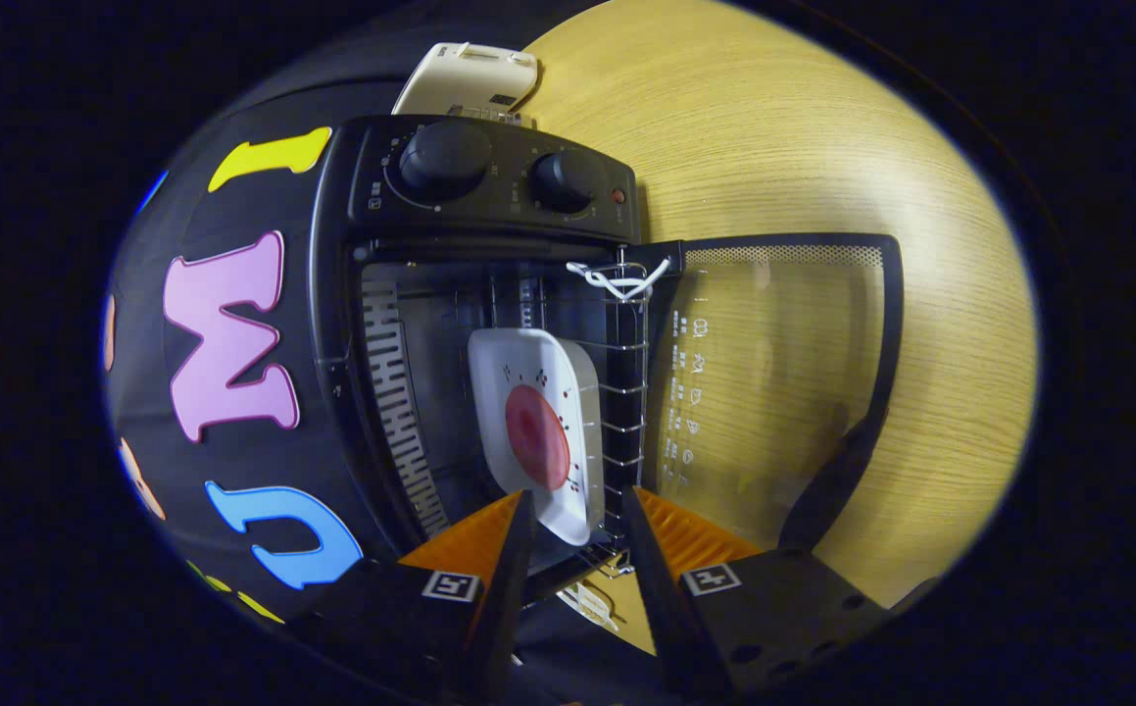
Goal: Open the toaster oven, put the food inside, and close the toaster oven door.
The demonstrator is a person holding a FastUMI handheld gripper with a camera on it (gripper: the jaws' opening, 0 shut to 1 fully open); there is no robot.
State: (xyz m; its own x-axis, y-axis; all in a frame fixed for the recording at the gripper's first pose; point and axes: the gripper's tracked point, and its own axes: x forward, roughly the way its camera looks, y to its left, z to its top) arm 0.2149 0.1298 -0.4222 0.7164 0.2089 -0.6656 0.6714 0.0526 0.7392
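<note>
The black toaster oven (489, 324) stands on the pale wooden table (822, 137) with its glass door (773, 382) swung wide open. Inside it, on the wire rack (623, 392), sits a white square plate (538, 431) with a round red slice of food (536, 436) on top. The gripper (575, 525) is just in front of the plate. Its two fingers are spread apart and hold nothing. A white string (617, 278) hangs at the top of the rack. A cream box (465, 78) lies behind the oven.

tongs (575, 510) | fingers spread apart | nothing gripped between them | tips pointing forward
</note>
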